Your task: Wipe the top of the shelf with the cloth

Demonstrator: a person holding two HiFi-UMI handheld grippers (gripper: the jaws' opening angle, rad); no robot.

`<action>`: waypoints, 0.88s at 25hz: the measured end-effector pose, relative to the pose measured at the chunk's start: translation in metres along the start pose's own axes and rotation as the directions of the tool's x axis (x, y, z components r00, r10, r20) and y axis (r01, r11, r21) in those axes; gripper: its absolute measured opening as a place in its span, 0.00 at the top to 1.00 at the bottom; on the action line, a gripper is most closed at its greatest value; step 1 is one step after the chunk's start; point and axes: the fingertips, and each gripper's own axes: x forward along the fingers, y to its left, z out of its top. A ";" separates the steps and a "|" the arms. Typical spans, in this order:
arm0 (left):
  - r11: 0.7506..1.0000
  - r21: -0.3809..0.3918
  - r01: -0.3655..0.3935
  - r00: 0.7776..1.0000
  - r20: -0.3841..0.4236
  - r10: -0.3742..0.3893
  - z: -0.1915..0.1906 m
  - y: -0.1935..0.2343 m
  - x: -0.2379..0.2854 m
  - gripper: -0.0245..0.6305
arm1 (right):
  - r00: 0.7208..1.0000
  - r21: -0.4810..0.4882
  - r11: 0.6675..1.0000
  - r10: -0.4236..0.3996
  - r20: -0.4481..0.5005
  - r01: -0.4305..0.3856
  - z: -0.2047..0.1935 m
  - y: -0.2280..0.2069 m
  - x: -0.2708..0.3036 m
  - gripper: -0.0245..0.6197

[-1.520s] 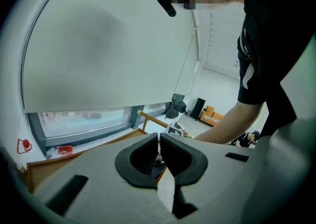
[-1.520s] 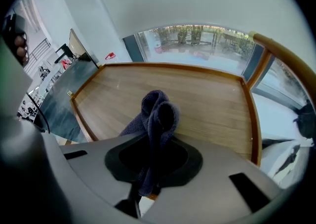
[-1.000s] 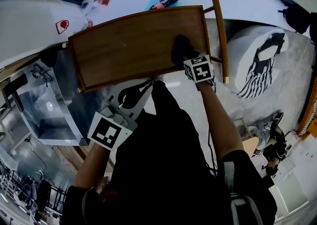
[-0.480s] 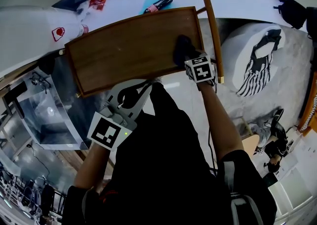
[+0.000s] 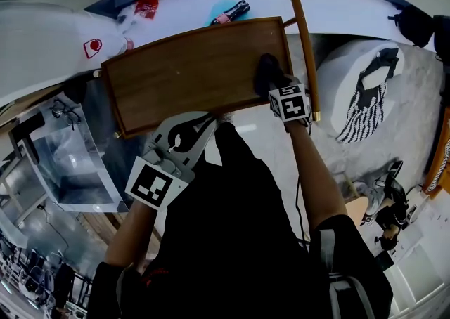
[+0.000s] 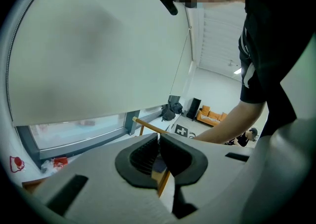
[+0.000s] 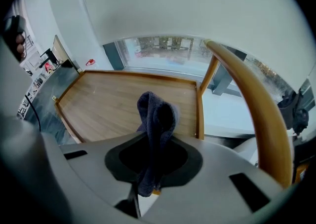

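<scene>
Rimmed wooden shelf (image 5: 190,75) under a window. Right tongs (image 7: 154,136) clamp the dark cloth (image 5: 267,72) at its right end. Left tongs (image 6: 159,139) closed, empty, by the front edge. The cloth's contact with the wood is hidden.

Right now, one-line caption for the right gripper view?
Right gripper clamps a dark blue cloth above the wooden shelf top.

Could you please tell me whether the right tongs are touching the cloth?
Touching. The right gripper view shows the right tongs shut on the cloth, whose dark blue folds stick out between the jaws.
</scene>
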 end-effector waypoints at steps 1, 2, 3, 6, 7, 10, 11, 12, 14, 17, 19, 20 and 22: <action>1.000 0.004 -0.005 1.000 0.004 0.005 0.002 0.002 -0.004 0.91 | 1.000 0.000 1.000 -0.003 0.005 0.003 0.002 0.000 -0.003 0.89; 1.000 0.009 -0.012 1.000 0.009 0.011 0.003 0.003 -0.008 0.91 | 1.000 0.000 1.000 -0.005 0.011 0.005 0.005 0.001 -0.006 0.89; 1.000 0.015 -0.018 1.000 0.014 0.018 0.005 0.005 -0.013 0.91 | 1.000 0.000 1.000 -0.006 0.019 0.006 0.009 0.003 -0.009 0.89; 0.998 0.036 -0.041 0.999 0.028 0.040 0.012 0.011 -0.029 0.91 | 0.999 -0.010 1.000 -0.006 0.054 0.007 0.024 0.010 -0.020 0.89; 0.998 0.042 -0.049 0.998 0.034 0.047 0.015 0.013 -0.034 0.91 | 0.998 -0.015 1.000 -0.006 0.069 0.007 0.031 0.012 -0.024 0.88; 0.996 0.062 -0.071 0.996 0.056 0.068 0.024 0.018 -0.051 0.91 | 0.993 -0.023 1.000 0.005 0.121 -0.002 0.053 0.025 -0.038 0.89; 0.994 0.070 -0.078 0.995 0.062 0.074 0.027 0.020 -0.057 0.91 | 0.990 -0.024 1.000 0.012 0.138 -0.008 0.060 0.030 -0.043 0.89; 0.993 0.077 -0.085 0.994 0.068 0.080 0.030 0.021 -0.063 0.91 | 0.988 -0.027 1.000 0.019 0.155 -0.015 0.067 0.036 -0.047 0.89; 0.991 0.089 -0.101 0.992 0.081 0.093 0.036 0.024 -0.076 0.91 | 0.982 -0.037 0.999 0.033 0.187 -0.026 0.081 0.049 -0.057 0.89; 0.987 0.107 -0.124 0.988 0.104 0.113 0.044 0.029 -0.095 0.91 | 0.970 -0.051 0.998 0.057 0.238 -0.046 0.103 0.068 -0.071 0.89; 0.983 0.118 -0.139 0.985 0.117 0.125 0.048 0.031 -0.108 0.91 | 0.958 -0.059 0.996 0.080 0.275 -0.066 0.116 0.083 -0.080 0.89; 0.981 0.124 -0.147 0.984 0.123 0.131 0.051 0.032 -0.114 0.91 | 0.951 -0.064 0.995 0.096 0.294 -0.080 0.123 0.090 -0.086 0.89; 0.977 0.135 -0.164 0.980 0.138 0.145 0.056 0.035 -0.126 0.91 | 0.934 -0.073 0.991 0.129 0.333 -0.111 0.136 0.105 -0.098 0.89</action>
